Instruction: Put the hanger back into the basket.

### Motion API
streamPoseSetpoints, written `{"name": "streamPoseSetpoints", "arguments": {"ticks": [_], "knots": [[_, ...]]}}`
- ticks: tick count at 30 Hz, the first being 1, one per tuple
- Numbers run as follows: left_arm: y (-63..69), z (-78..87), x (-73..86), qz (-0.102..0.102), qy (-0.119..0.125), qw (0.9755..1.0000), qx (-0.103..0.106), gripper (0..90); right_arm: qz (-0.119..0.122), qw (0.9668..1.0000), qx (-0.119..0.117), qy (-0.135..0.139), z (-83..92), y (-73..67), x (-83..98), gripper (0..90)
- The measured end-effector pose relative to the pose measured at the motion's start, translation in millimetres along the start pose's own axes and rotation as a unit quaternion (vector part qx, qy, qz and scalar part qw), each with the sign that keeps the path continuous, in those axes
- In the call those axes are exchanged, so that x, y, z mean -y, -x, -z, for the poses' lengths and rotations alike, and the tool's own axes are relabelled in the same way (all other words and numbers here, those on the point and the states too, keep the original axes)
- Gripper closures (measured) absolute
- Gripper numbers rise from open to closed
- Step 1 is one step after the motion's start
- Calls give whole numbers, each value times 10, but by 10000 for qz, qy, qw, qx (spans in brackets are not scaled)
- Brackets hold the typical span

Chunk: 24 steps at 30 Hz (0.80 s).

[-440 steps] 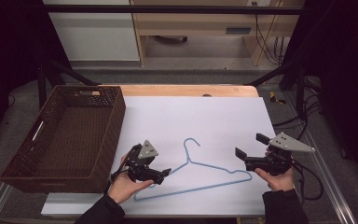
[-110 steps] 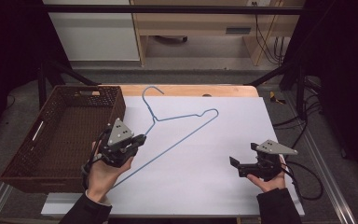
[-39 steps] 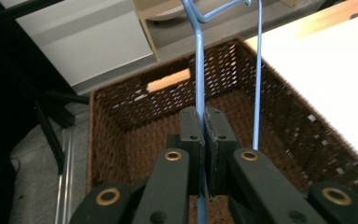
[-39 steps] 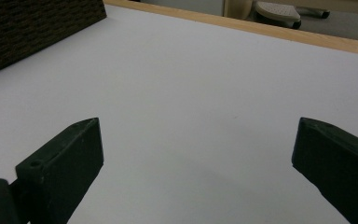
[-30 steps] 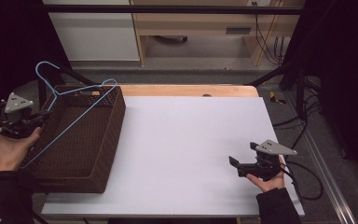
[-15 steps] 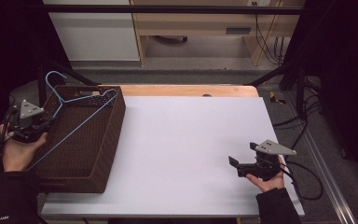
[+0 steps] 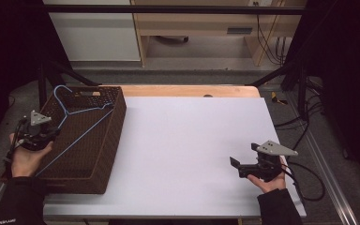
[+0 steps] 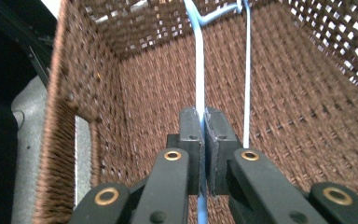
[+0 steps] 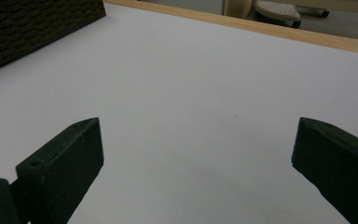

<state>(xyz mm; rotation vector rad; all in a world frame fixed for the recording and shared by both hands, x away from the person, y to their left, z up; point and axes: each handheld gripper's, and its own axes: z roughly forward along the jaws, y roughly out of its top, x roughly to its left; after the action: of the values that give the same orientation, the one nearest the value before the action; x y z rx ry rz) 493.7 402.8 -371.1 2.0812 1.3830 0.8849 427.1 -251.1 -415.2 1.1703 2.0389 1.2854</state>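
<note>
**Blue wire hanger held over the woven basket**

While the left gripper sits at about nine o'clock on the table's edge, its two black jaws are pressed together on a thin light-blue wire clothes hanger. In the left gripper view the jaws meet on the wire, which runs straight up between them toward the far wall of the basket, with a second blue strand just beside it on the right. From the high view the hanger lies across the open top of the dark brown woven rectangular basket, its hook near the basket's far-left corner at roughly ten o'clock and one long side slanting down toward the gripper. The basket stands on the left part of the white table top, partly over its left side.

At about four o'clock the right gripper is held low over the white surface, well apart from the basket, its jaws spread wide with bare table between them in the right gripper view. A grey three-cornered plate rides on top of each gripper.

Small pale lettering shows on the left sleeve at the bottom edge, too small to read.
</note>
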Motion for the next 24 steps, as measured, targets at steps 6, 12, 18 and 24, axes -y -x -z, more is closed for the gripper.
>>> {"name": "streamPoseSetpoints", "arguments": {"ticks": [6,12,18,24], "knots": [[-38,-9,29,117,-173,9998,56,847,2,10000,-1,0,2,0,0,26],[-51,128,16,432,156,9987,223,723,-21,10000,-3,24,12,2,-4,26],[164,427,-40,532,1105,9898,727,518,-46,10000,-24,44,18,1,-6,26],[428,597,-74,559,1716,9757,1239,383,-44,10000,-16,83,29,3,-9,25]]}}
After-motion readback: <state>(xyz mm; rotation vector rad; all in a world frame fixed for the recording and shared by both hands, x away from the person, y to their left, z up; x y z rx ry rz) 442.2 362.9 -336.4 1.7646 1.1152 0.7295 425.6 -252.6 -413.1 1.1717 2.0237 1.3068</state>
